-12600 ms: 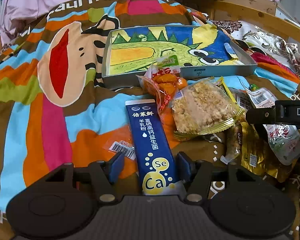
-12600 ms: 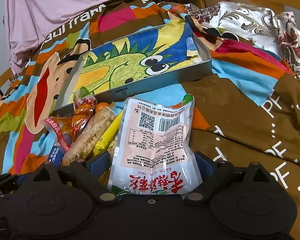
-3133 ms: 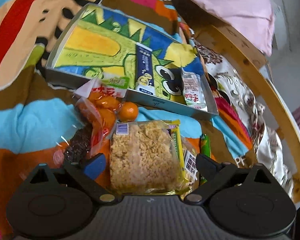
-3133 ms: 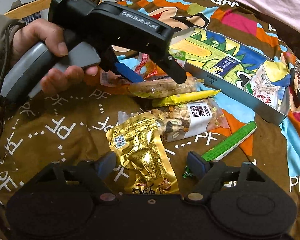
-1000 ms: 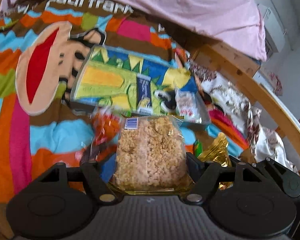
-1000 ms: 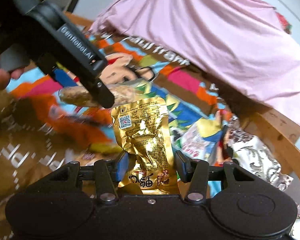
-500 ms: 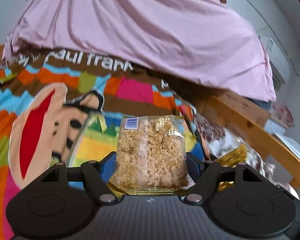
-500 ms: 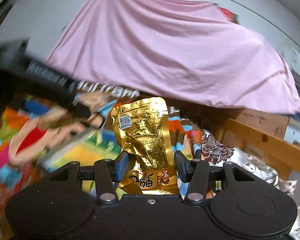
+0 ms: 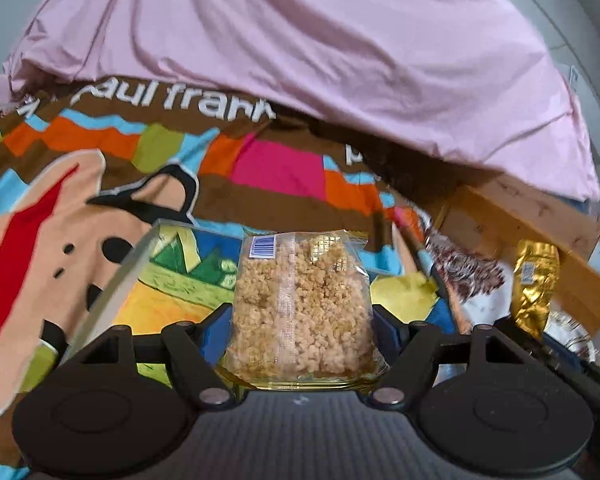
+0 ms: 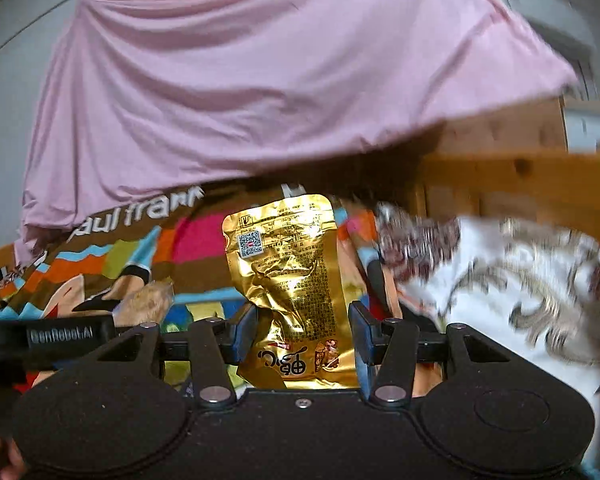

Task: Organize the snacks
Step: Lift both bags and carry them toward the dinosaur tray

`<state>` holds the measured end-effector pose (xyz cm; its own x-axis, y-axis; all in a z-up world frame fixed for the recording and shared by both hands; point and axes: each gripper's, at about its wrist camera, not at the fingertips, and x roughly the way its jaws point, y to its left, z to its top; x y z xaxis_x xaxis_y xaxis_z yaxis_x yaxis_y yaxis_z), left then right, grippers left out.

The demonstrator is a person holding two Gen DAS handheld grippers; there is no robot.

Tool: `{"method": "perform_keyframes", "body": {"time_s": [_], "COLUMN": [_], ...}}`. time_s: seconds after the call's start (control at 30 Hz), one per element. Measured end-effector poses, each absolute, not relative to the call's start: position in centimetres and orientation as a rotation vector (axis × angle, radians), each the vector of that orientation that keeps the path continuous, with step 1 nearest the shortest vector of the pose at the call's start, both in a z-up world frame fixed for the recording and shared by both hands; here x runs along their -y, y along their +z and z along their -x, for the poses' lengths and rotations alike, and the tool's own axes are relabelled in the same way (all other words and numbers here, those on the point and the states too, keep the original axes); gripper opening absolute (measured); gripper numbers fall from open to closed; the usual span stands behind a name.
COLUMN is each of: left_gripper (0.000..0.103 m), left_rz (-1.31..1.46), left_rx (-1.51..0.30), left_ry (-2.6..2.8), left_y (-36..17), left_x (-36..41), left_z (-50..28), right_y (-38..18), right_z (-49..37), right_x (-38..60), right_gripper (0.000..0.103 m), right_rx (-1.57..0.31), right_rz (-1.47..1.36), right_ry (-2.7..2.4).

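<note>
My left gripper (image 9: 300, 320) is shut on a clear bag of puffed rice cake (image 9: 300, 304) and holds it upright over the near part of the dinosaur-print box (image 9: 140, 272). My right gripper (image 10: 302, 332) is shut on a gold foil pouch (image 10: 288, 280), held upright in the air. The gold pouch also shows at the right of the left wrist view (image 9: 534, 284). The left gripper's body (image 10: 48, 338) and the end of the rice cake bag (image 10: 148, 300) show at the left of the right wrist view. The box's contents are hidden.
A striped cartoon blanket (image 9: 260, 168) covers the bed. A pink sheet (image 9: 300, 40) hangs behind it. A wooden bed rail (image 9: 540, 232) runs along the right. A floral pillow (image 10: 500, 272) lies at the right.
Both grippers have moved forward toward the box with their snacks still held. The right view has swung to the right, bringing the floral pillow and wooden rail closer.
</note>
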<state>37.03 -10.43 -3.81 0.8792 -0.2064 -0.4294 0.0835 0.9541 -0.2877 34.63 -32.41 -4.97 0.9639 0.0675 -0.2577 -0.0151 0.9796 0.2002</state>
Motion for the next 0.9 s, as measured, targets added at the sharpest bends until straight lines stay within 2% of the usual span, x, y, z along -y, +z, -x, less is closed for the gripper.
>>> {"method": "perform_keyframes", "body": {"time_s": [0.43,0.9], "left_gripper": [0.076,0.076], "left_rz": [0.185,0.152], "left_rx": [-0.601,-0.644], "left_ry": [-0.152,-0.166], "left_y": [-7.6,-8.7], "left_x": [12.4,13.0], "left_z": [-40.0,-40.0], "right_y": [-9.0,-10.1], "right_z": [-37.4,-38.0], "right_x": [33.4,32.8], "right_gripper": [0.052,0.052], "right_rx": [-0.421,-0.511], "right_rz": [-0.358,-0.324], "right_ry": [0.064,0.04]}}
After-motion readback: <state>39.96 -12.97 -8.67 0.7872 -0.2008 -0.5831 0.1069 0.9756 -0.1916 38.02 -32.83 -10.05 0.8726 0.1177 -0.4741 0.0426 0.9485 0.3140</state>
